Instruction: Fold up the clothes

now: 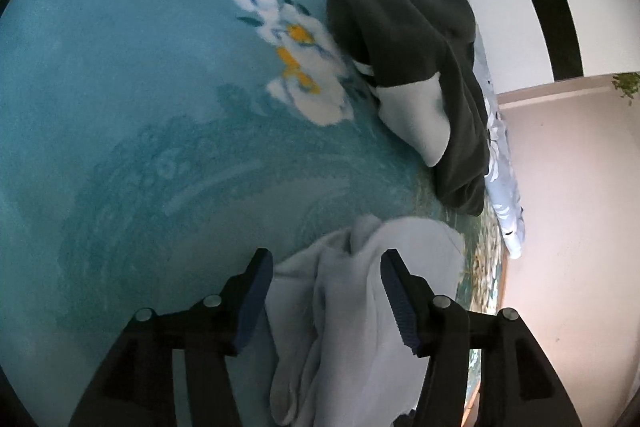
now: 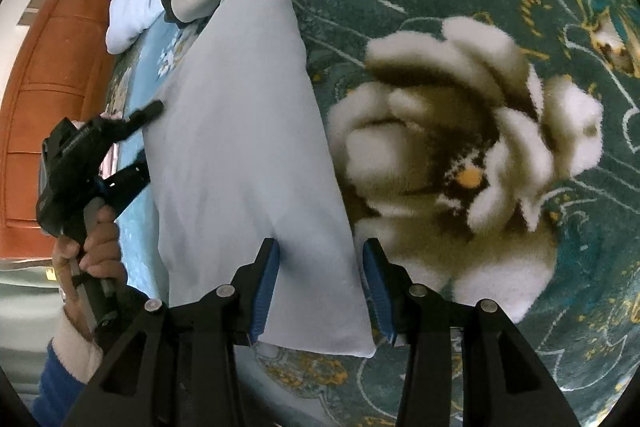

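Straddling: right gripper (image 2: 318,291) is hovering over the pale garment's (image 2: 248,155) near corner, jaws apart, nothing pinched.
Bracketing: left gripper (image 1: 326,301) is spreading wide around its bunched end, likely for lifting.
Waiting: dark garment (image 1: 416,67) is lying crumpled beyond it on the floral blanket (image 2: 460,155).

Black left gripper (image 1: 326,301) and right gripper (image 2: 320,291), blue ribbed fingers (image 2: 266,287), silver screws; blue sleeve (image 2: 60,383), cream cuff.
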`<action>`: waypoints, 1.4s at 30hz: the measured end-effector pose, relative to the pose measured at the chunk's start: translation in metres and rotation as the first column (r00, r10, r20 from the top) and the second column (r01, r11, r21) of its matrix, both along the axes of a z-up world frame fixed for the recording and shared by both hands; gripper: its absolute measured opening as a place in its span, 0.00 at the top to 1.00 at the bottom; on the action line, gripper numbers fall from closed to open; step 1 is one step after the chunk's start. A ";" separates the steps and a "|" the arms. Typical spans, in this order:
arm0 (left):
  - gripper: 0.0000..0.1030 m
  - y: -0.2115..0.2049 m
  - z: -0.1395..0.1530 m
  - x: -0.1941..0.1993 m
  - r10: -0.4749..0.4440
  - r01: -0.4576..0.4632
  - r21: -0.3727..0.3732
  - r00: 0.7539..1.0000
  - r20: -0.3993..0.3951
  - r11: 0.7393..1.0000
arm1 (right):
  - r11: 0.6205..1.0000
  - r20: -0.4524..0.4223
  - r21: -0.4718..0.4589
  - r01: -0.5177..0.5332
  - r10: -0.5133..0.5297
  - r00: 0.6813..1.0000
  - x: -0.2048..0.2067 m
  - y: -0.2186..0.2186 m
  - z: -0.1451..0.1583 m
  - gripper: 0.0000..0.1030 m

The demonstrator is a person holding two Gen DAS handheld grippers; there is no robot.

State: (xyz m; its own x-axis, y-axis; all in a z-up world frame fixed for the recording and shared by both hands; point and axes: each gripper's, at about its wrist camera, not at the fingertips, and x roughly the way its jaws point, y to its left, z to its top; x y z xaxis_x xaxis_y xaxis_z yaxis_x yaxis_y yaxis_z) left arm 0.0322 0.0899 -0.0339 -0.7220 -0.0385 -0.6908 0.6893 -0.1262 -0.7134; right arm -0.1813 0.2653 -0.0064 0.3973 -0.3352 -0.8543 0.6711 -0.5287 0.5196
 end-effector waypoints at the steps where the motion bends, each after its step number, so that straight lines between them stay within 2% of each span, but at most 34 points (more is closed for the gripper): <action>1: 0.40 -0.001 -0.001 -0.002 -0.010 0.010 0.000 1.000 0.000 1.000 | 1.000 0.003 0.002 0.002 -0.002 1.000 0.000 0.000 -0.002 0.57; 5: 0.38 -0.004 -0.004 -0.011 -0.049 0.049 -0.002 0.999 -0.002 0.999 | 1.000 -0.003 0.020 -0.002 0.002 1.000 0.001 0.000 -0.003 0.57; 9: 0.41 -0.007 -0.008 -0.020 -0.087 0.087 -0.003 0.996 -0.003 0.996 | 0.998 -0.011 0.052 -0.016 0.017 1.000 0.004 -0.006 -0.004 0.57; 10: 0.46 -0.008 -0.009 -0.022 -0.097 0.097 -0.004 0.995 -0.004 0.995 | 0.998 -0.011 0.062 -0.015 0.015 1.000 0.005 -0.008 -0.004 0.57; 11: 0.58 -0.009 -0.010 -0.025 -0.107 0.107 -0.004 0.994 -0.004 0.994 | 0.997 -0.010 0.071 -0.013 0.014 1.000 0.005 -0.010 -0.004 0.57; 15: 0.71 -0.002 0.001 -0.015 -0.090 0.090 -0.025 0.996 0.005 0.996 | 0.995 -0.015 0.103 -0.019 0.021 1.000 0.006 -0.015 -0.003 0.57; 20: 0.80 0.008 0.016 -0.001 -0.059 0.059 -0.055 0.998 0.018 0.997 | 0.990 -0.057 0.128 -0.066 0.074 0.996 0.016 -0.019 0.003 0.87; 22: 0.82 0.013 0.022 0.005 -0.046 0.047 -0.067 0.999 0.023 0.997 | 0.983 -0.102 0.132 -0.124 0.138 0.985 0.022 -0.023 0.010 0.90; 25: 0.84 0.019 0.032 0.014 -0.027 0.029 -0.085 0.999 0.029 0.996 | 0.963 -0.165 0.125 -0.239 0.257 0.952 0.026 -0.036 0.032 0.93; 28: 0.84 0.026 0.041 0.022 -0.008 0.010 -0.096 1.000 0.024 0.995 | 0.944 -0.264 0.080 -0.321 0.330 0.906 0.016 -0.051 0.072 0.93; 31: 0.84 0.035 0.045 0.030 0.036 -0.037 -0.066 0.999 -0.015 0.997 | 0.912 -0.382 0.083 -0.402 0.402 0.832 0.001 -0.073 0.111 0.93; 32: 0.84 0.036 0.044 0.034 0.058 -0.059 -0.053 0.998 -0.021 0.997 | 0.898 -0.418 0.094 -0.430 0.427 0.802 -0.004 -0.079 0.119 0.93; 35: 0.87 0.039 0.042 0.045 0.124 -0.125 -0.013 0.992 -0.037 0.992 | 0.878 -0.453 0.145 -0.457 0.469 0.758 -0.017 -0.091 0.113 0.93; 36: 0.86 0.041 0.041 0.049 0.147 -0.147 0.001 0.988 -0.042 0.989 | 0.875 -0.456 0.165 -0.455 0.476 0.752 -0.018 -0.095 0.107 0.93; 39: 0.81 0.044 0.038 0.060 0.213 -0.211 0.042 0.976 -0.054 0.977 | 0.892 -0.446 0.184 -0.413 0.451 0.773 -0.025 -0.101 0.085 0.93; 40: 0.78 0.045 0.037 0.063 0.235 -0.232 0.056 0.970 -0.058 0.971 | 0.900 -0.442 0.174 -0.399 0.434 0.785 -0.031 -0.100 0.083 0.93; 42: 0.62 0.048 0.035 0.071 0.279 -0.273 0.085 0.958 -0.064 0.958 | 0.915 -0.431 0.157 -0.372 0.402 0.808 -0.045 -0.095 0.081 0.92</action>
